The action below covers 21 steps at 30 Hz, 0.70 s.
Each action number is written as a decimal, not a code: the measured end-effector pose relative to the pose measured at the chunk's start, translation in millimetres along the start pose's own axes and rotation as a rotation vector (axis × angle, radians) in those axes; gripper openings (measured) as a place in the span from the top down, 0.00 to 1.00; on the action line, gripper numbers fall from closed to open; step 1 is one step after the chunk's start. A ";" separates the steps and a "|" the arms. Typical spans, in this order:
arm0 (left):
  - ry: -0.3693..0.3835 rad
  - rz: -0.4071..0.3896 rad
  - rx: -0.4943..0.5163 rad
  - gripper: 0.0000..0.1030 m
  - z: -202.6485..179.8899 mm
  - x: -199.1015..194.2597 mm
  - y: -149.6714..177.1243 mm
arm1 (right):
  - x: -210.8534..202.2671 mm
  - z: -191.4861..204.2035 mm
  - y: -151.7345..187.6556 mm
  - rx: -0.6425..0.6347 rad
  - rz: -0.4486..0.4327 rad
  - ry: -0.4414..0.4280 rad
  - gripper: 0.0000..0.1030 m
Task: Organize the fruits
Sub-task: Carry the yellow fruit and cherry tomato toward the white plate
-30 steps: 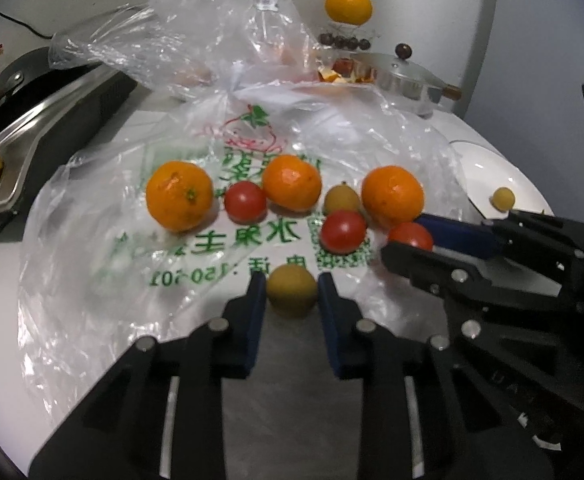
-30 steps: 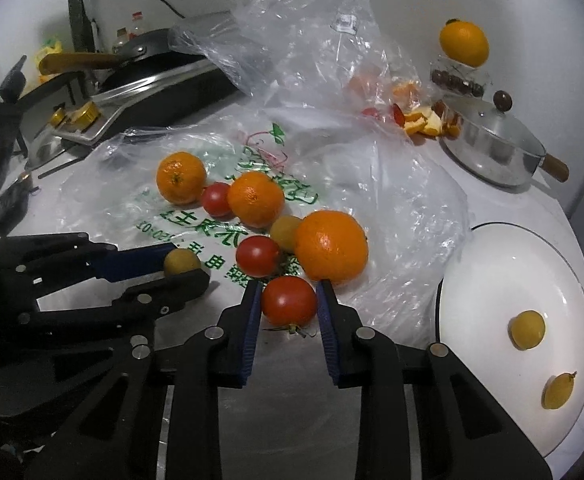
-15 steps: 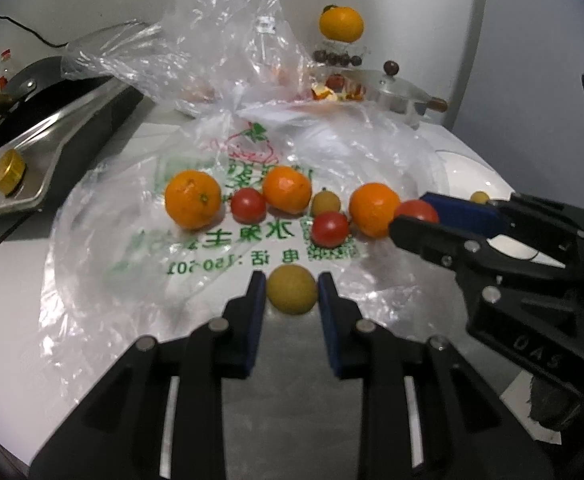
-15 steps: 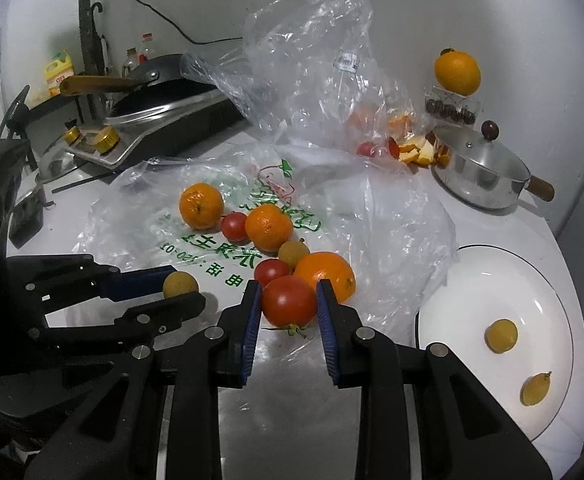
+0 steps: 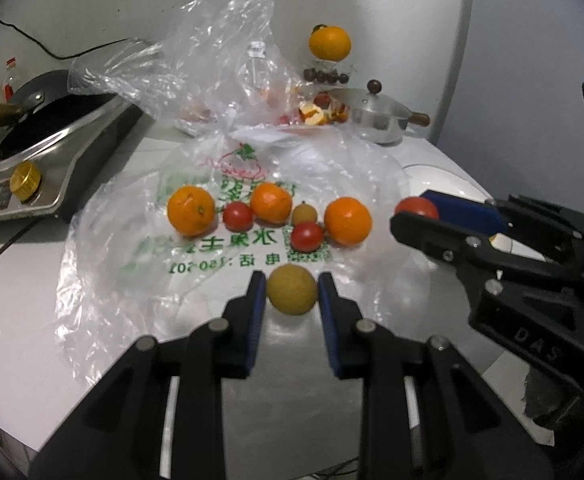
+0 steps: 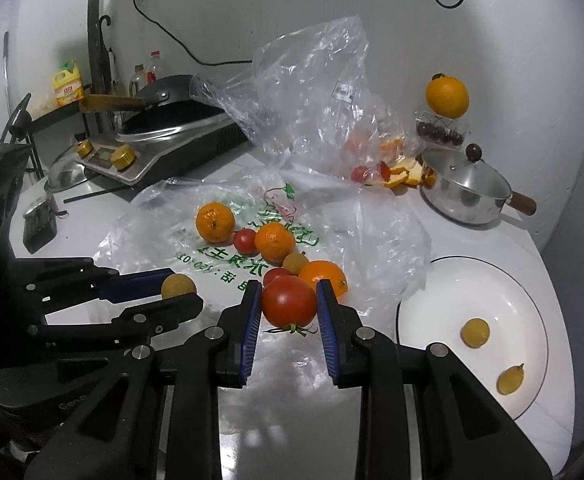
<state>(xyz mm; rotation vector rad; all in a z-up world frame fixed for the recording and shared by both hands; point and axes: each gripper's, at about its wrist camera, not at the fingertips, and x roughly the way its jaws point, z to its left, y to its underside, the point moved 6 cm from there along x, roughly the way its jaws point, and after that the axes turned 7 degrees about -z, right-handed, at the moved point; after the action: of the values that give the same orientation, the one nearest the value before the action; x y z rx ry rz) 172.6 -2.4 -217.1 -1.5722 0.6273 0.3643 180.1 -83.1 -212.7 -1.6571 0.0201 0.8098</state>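
Grippers each clamped 1 fruit: left gripper (image 5: 292, 292) pinched a yellow-green fruit (image 5: 292, 289), right gripper (image 6: 288, 304) a tomato (image 6: 288, 301), both at lower centre, probably bound for the plate (image 6: 431, 308) at lower right.

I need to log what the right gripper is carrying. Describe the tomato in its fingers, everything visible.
The tomato is round, smooth and glossy red, with a small green stalk and dried sepals hanging from its underside. It looks whole and unbruised. The right gripper holds it, one blue-padded finger pressed against each side, and it hangs above the clear plastic bag, just in front of an orange and a smaller tomato. In the left wrist view only its red top shows behind a finger.
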 end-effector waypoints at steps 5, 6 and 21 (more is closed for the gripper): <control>0.004 -0.009 0.006 0.74 -5.7 -7.2 -1.3 | -7.8 -1.6 1.2 0.003 -0.008 0.005 0.71; 0.004 -0.011 0.007 0.74 -6.5 -7.9 -1.9 | -9.4 -2.3 2.1 0.005 -0.009 0.005 0.71; 0.014 -0.024 0.042 0.74 -40.5 -15.7 -9.6 | -33.7 -33.8 14.5 0.048 -0.029 0.028 0.71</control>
<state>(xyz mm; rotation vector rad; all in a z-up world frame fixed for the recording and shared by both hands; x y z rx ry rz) 160.2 -39.5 -195.8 -1.5419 0.6226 0.3200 164.9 -130.3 -207.1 -1.6203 0.0349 0.7585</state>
